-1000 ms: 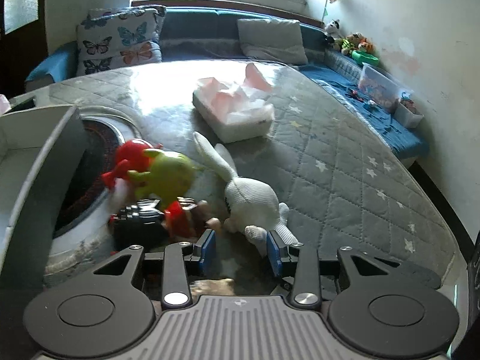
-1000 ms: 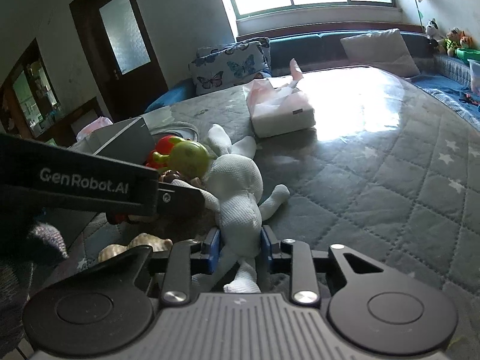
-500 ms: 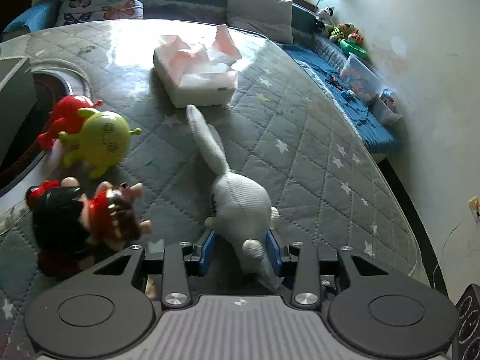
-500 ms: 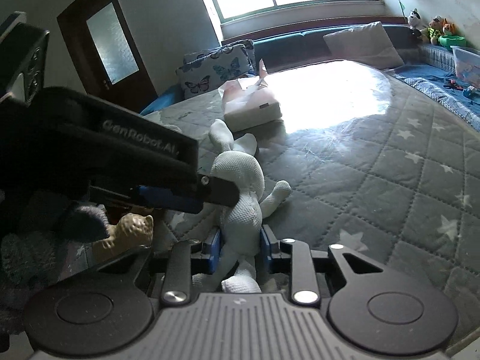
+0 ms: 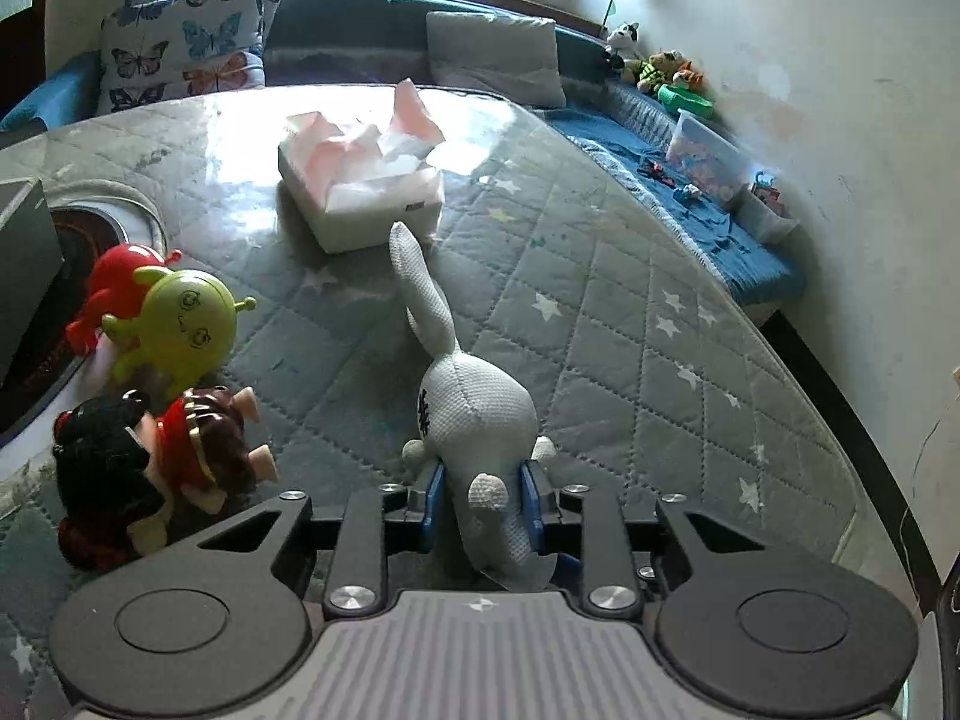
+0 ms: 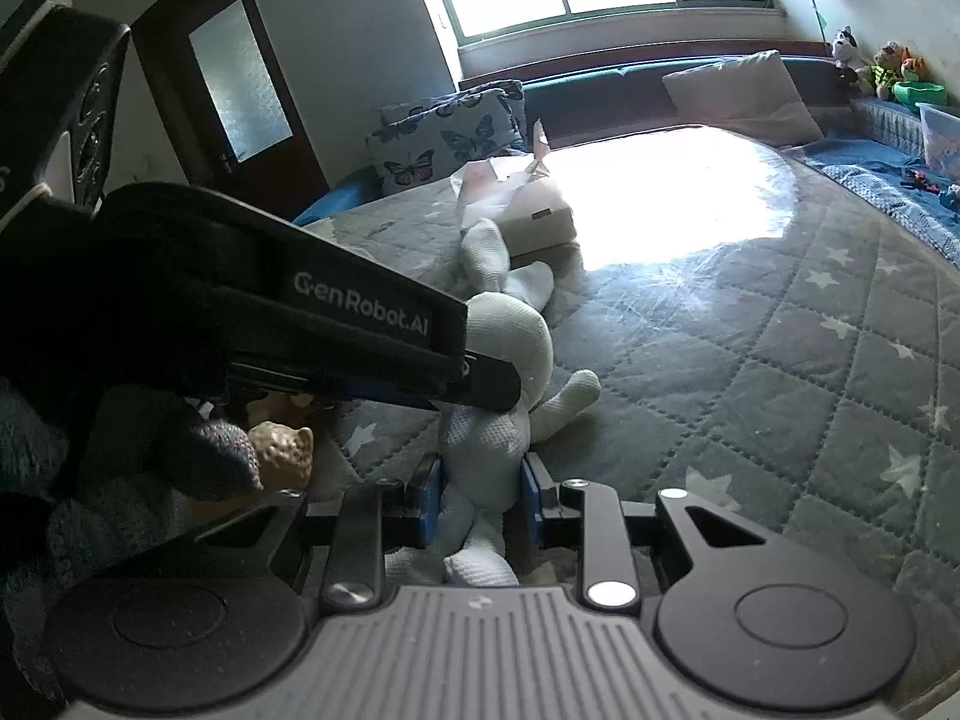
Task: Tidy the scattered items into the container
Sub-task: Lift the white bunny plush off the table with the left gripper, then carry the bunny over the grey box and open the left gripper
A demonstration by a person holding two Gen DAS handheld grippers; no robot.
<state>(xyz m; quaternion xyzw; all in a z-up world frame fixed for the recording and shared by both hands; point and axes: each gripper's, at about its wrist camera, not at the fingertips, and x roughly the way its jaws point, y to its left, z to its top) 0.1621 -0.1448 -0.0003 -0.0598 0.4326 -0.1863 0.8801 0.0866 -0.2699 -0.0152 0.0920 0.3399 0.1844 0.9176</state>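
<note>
Now we see both claws clenched on the same toy. At the bottom centre of the left wrist view, our left gripper (image 5: 482,503) has just been closing, and its blue pads pinch the lower body of the white knit rabbit (image 5: 474,414); the rabbit's long ear points up the frame toward the tissue box (image 5: 366,192). In the right wrist view, our right gripper (image 6: 480,501) grasps the rabbit's lower body and legs at bottom centre, while the left gripper's black body crosses from the left edge to the rabbit's middle. The rabbit lies on the grey quilted mattress (image 5: 630,324) — star-patterned, sunlit at the far end. At lower left of the left view sit a dark-haired doll (image 5: 150,468), a green alien toy (image 5: 180,324) and a red toy (image 5: 114,276). The container's grey wall (image 5: 24,264) shows at the left edge.
</note>
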